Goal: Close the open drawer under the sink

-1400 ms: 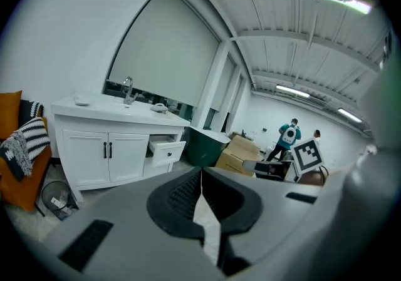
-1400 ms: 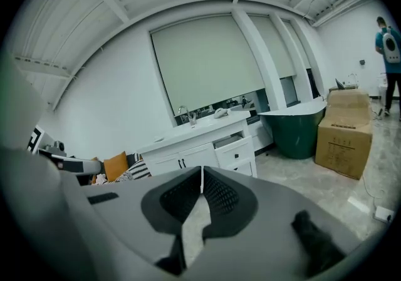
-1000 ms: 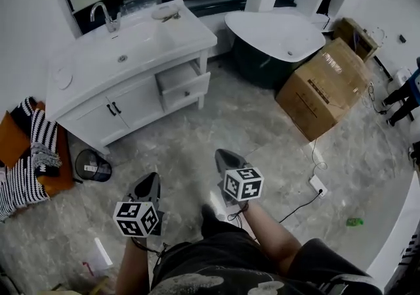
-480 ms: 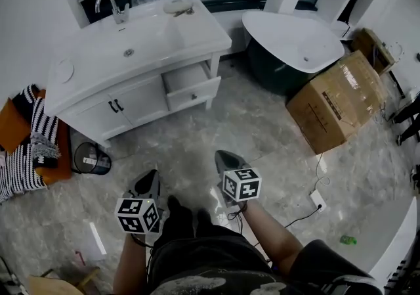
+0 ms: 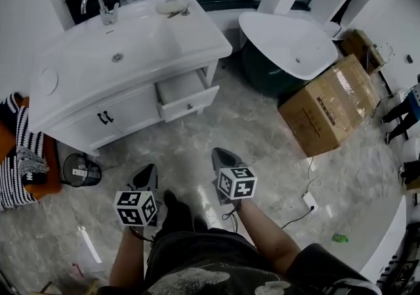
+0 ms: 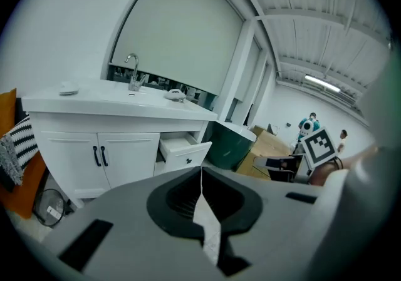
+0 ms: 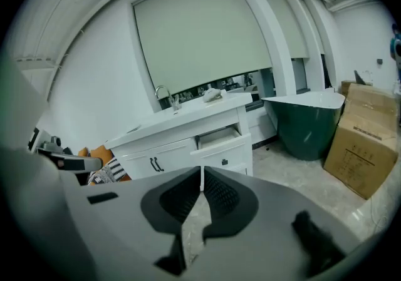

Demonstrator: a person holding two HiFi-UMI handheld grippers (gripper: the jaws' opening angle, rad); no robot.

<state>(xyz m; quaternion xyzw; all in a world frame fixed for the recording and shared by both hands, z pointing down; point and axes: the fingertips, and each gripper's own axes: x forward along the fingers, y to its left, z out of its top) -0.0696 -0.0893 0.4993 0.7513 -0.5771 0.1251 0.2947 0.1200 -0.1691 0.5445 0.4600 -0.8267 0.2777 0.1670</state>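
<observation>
A white vanity [image 5: 79, 100] with a sink [image 5: 118, 50] and tap stands against the wall. Its right-hand drawer [image 5: 190, 100] is pulled open, white front with a small dark knob; I also see the drawer [image 6: 185, 151] in the left gripper view and the drawer [image 7: 222, 142] in the right gripper view. My left gripper [image 5: 146, 174] and right gripper [image 5: 222, 156] hang side by side over the floor, well short of the vanity. Both are shut with nothing between the jaws, and both point toward the cabinet.
A dark green bathtub [image 5: 289, 44] stands right of the vanity, with a large cardboard box [image 5: 331, 106] beyond it. A small bin [image 5: 80, 170] and striped cloth [image 5: 23, 149] lie at the left. A white power strip [image 5: 308, 203] and cable trail across the marble floor.
Both grippers and the person have come nearer to the vanity; the cabinet and open drawer now sit lower in the head view.
</observation>
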